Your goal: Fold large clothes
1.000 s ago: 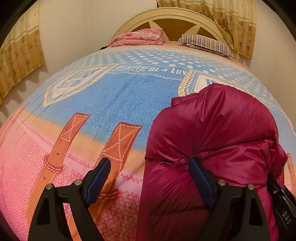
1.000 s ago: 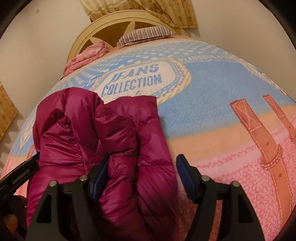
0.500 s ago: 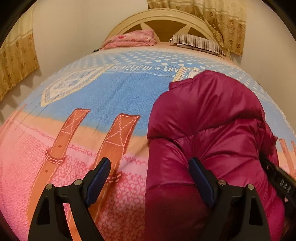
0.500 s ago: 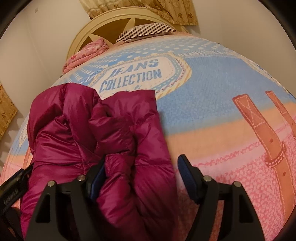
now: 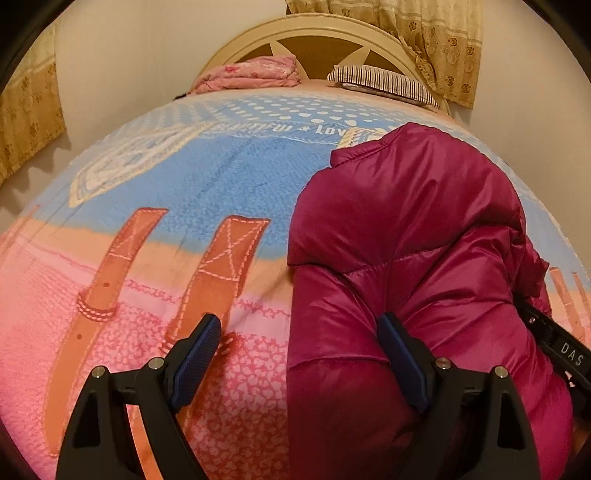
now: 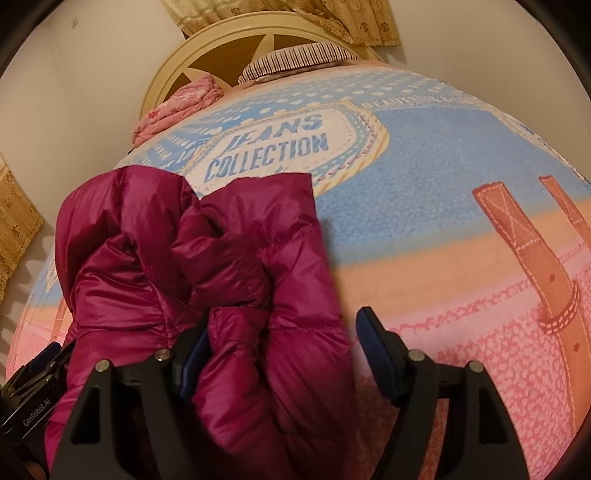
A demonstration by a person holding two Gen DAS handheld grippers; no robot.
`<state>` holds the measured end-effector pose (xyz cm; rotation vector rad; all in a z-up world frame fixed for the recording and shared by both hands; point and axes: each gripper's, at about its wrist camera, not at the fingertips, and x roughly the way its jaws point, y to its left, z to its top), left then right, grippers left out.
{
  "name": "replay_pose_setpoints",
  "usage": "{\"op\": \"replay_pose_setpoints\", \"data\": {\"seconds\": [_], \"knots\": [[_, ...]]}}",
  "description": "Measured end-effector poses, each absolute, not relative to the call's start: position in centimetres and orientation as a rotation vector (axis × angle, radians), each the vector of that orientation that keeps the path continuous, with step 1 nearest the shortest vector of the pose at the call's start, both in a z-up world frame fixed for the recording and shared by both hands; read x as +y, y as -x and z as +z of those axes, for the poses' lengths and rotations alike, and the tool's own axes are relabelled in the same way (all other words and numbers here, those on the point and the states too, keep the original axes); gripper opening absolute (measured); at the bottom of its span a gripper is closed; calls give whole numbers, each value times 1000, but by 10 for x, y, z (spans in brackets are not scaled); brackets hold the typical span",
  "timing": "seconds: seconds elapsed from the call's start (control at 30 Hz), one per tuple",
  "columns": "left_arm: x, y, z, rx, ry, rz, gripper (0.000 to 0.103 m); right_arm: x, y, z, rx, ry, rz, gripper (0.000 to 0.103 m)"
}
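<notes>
Both grippers' fingers (image 5: 197, 354) (image 6: 373, 343) wide apart, empty, beside magenta jacket (image 5: 413, 236) on bedspread (image 5: 207, 177); pillow (image 5: 384, 83) beyond.

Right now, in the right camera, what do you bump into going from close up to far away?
Right tongs → puffy magenta jacket → JEANS COLLECTION patch on the bedspread → striped pillow → headboard → curtain.
</notes>
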<state>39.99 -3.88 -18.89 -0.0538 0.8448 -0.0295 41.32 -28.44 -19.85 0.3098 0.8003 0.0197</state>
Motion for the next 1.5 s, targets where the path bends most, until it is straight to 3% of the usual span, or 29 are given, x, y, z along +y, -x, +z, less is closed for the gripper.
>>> {"op": "replay_pose_setpoints", "data": {"seconds": [0.3, 0.57, 1.27, 1.5], "knots": [[-38, -406, -193, 870, 99, -103, 85, -282, -411, -198, 797, -311, 61, 63], [-66, -400, -185, 827, -53, -132, 53, -276, -411, -197, 806, -275, 41, 62], [-82, -395, -183, 789, -154, -121, 30, -265, -410, -195, 804, -224, 53, 46], [-82, -395, -176, 775, -171, -102, 17, -261, -405, -192, 781, -220, 82, 33]]}}
